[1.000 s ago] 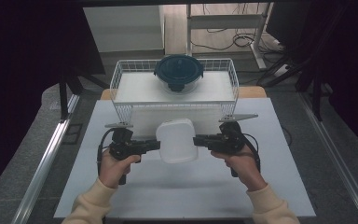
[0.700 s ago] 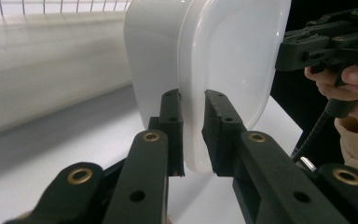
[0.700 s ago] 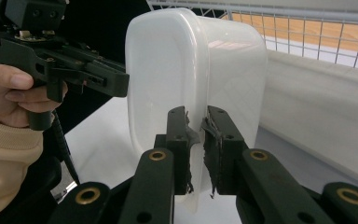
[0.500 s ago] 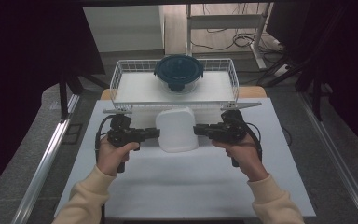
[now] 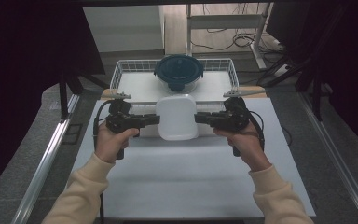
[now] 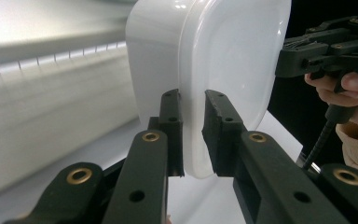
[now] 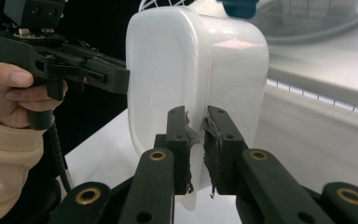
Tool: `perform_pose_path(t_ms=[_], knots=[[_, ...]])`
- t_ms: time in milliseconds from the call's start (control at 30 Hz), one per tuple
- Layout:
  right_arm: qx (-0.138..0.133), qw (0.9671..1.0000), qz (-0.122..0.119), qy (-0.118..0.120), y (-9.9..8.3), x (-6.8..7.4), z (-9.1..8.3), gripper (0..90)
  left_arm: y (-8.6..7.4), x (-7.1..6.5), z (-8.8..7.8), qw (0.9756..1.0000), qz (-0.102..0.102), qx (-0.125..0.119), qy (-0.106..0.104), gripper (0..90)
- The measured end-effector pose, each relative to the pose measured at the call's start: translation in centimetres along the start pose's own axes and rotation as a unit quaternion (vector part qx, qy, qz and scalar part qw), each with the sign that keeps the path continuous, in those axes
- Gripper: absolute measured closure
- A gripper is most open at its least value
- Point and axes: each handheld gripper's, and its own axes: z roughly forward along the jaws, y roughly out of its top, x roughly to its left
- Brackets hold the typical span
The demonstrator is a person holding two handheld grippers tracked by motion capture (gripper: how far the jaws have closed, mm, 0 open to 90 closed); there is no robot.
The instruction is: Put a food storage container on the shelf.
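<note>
Overhead, a lidded bowl (image 5: 178, 72) sits in the basket (image 5: 121, 70) beyond the white container (image 5: 177, 116).

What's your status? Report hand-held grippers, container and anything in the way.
Left hand-held gripper and right hand-held gripper both clamped on white lidded container, opposite rims. Container held off the table. Wire basket ahead, holding blue-lidded glass bowl.

Toward 12 o'clock, the wire basket (image 5: 121, 74) bars the way, its near rim just beyond the white container (image 5: 177, 116); the lidded glass bowl (image 5: 178, 72) fills its middle. At 6 o'clock the table (image 5: 191, 177) lies bare.
</note>
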Motion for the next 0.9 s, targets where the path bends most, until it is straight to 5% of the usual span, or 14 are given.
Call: perform_pose_path(t_ms=[900], knots=[[-0.018,0.9996,-0.02,-0.008,6.6,0.6,-1.3,79.5,6.6,-0.7,-1.9,0.9997,0.016,-0.017,0.008,77.7]])
